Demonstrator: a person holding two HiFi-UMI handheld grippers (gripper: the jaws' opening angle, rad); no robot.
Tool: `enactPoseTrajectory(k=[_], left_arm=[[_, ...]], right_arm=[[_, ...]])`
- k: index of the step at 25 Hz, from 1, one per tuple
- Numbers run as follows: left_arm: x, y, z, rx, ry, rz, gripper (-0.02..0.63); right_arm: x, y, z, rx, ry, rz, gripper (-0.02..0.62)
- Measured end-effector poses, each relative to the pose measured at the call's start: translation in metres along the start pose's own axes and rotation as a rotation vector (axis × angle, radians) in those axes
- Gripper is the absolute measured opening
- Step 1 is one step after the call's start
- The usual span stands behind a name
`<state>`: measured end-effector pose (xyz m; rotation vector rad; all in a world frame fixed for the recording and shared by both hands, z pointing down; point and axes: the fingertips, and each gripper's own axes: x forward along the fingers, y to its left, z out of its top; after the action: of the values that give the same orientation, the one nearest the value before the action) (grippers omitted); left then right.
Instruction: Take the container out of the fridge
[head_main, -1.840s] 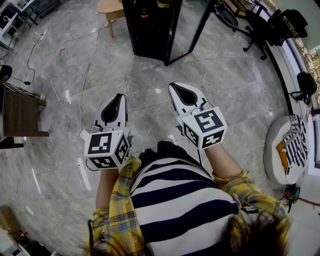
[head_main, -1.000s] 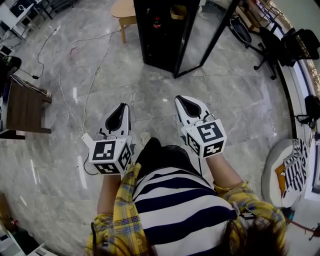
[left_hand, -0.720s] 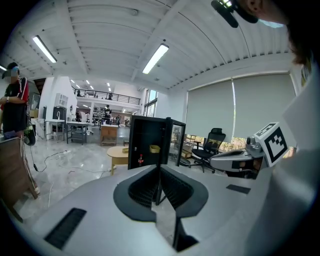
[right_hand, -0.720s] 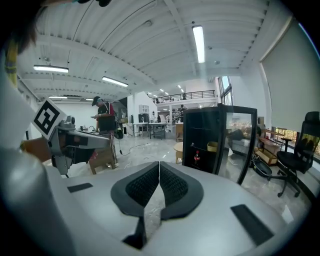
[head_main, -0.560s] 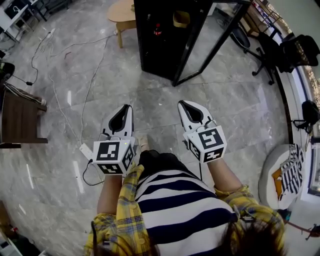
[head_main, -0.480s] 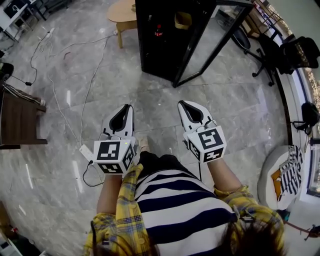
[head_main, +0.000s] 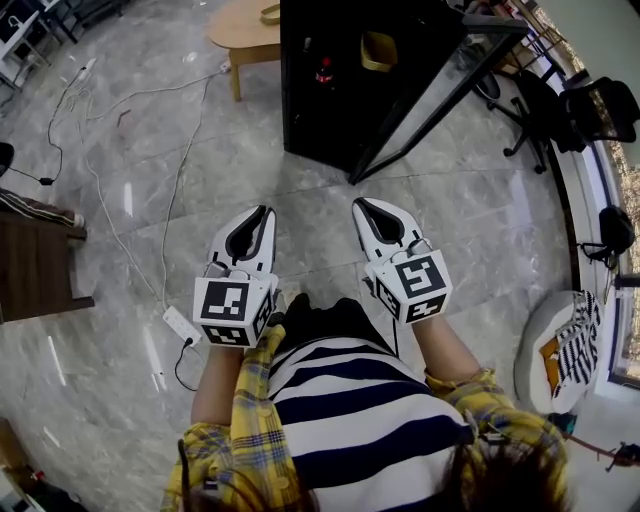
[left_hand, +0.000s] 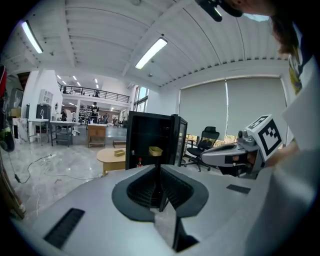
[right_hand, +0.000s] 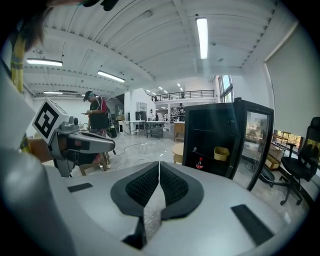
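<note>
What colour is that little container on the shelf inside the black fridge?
Yellow. The container shows best in the right gripper view.

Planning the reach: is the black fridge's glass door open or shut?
Open. The glass door stands out at an angle from the black fridge, and the yellow container on its shelf shows directly in the opening.
</note>
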<state>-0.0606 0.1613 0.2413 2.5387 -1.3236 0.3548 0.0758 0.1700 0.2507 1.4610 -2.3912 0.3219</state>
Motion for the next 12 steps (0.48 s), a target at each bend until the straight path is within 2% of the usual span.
enactPoseTrajectory(k=[5, 12], left_arm=[[0.011, 0.032, -0.001, -0.021, 0.013, 0.001, 0.035], [0.024, 0.069, -0.004, -0.030, 0.022, 0.001, 0.035]], right_arm=[[0.034, 0.002, 0.006, -0.013, 0.021, 0.017, 0.031], [0.074, -0.003, 0.010, -0.040, 0.048, -0.016, 0.032]])
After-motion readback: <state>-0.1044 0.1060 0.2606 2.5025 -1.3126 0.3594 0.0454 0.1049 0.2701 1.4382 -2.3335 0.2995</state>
